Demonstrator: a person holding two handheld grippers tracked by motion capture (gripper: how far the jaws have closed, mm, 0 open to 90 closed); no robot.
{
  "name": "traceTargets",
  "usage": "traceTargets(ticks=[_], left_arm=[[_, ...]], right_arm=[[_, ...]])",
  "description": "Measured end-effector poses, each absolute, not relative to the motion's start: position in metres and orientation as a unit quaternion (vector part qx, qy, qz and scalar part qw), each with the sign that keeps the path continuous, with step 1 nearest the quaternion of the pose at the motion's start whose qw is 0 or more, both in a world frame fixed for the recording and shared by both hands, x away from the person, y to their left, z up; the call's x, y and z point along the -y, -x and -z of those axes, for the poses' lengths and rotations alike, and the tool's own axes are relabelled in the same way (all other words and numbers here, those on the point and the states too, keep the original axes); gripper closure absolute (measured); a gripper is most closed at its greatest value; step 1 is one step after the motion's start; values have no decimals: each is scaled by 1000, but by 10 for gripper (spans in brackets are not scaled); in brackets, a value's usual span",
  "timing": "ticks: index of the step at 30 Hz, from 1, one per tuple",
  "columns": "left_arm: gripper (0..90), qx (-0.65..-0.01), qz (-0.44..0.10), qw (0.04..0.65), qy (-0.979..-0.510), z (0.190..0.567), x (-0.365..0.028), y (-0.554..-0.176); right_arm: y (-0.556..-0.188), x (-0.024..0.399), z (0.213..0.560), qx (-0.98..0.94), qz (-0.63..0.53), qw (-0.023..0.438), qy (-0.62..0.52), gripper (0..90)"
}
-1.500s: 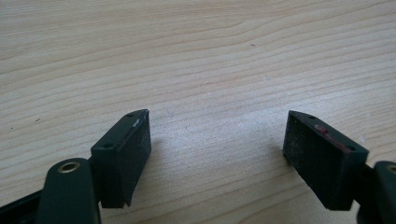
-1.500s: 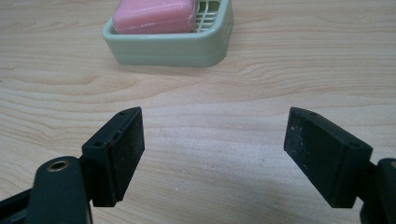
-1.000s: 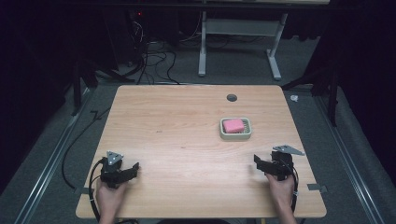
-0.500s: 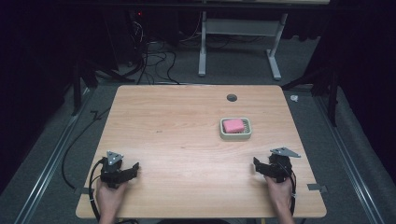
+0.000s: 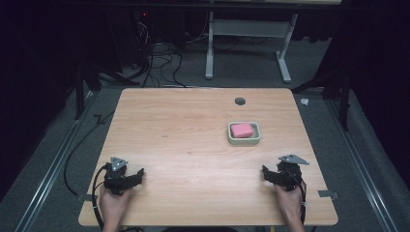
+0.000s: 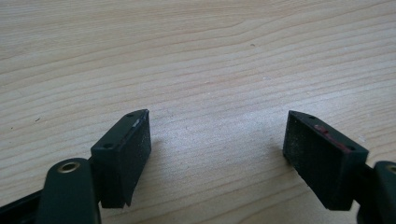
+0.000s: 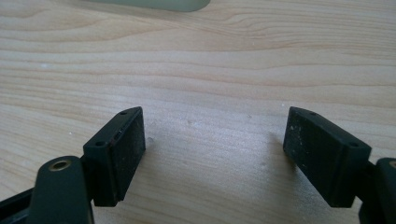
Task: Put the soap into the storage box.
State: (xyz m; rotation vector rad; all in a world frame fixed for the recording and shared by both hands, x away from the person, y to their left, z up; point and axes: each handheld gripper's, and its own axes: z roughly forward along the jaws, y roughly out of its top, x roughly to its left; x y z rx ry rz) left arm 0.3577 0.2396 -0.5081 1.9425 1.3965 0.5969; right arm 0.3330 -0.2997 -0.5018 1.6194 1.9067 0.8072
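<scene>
left gripper (image 6: 217, 140) and right gripper (image 7: 215, 140) gape wide, empty.

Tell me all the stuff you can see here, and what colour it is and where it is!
Table: one, light wood, in the middle of the high view.
Dish: one, pale green, on the table's right half, ahead of the right gripper.
Block: one, pink, lying in the dish.
Hole: one, dark, round, in the tabletop near the far edge.
Desk frame: one, white, on the floor beyond the table.
Cables: several, black, on the grey floor beyond the table.
Left gripper: one, black, near the table's front left corner, jaws open over bare wood.
Right gripper: one, black, near the front right corner, jaws open.
Hands: two, holding the grippers.
</scene>
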Motion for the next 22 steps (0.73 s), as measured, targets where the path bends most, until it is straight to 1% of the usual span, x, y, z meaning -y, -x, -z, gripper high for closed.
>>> traceTargets(ticks=[12,22], left_arm=[[238,-534,-228,332,-743,508,-240,-358],[238,-534,-228,332,-743,508,-240,-358]], right_arm=[[-333,302,502,-717,-295,250,-580,191],[-334,302,502,-717,-296,250,-579,191]])
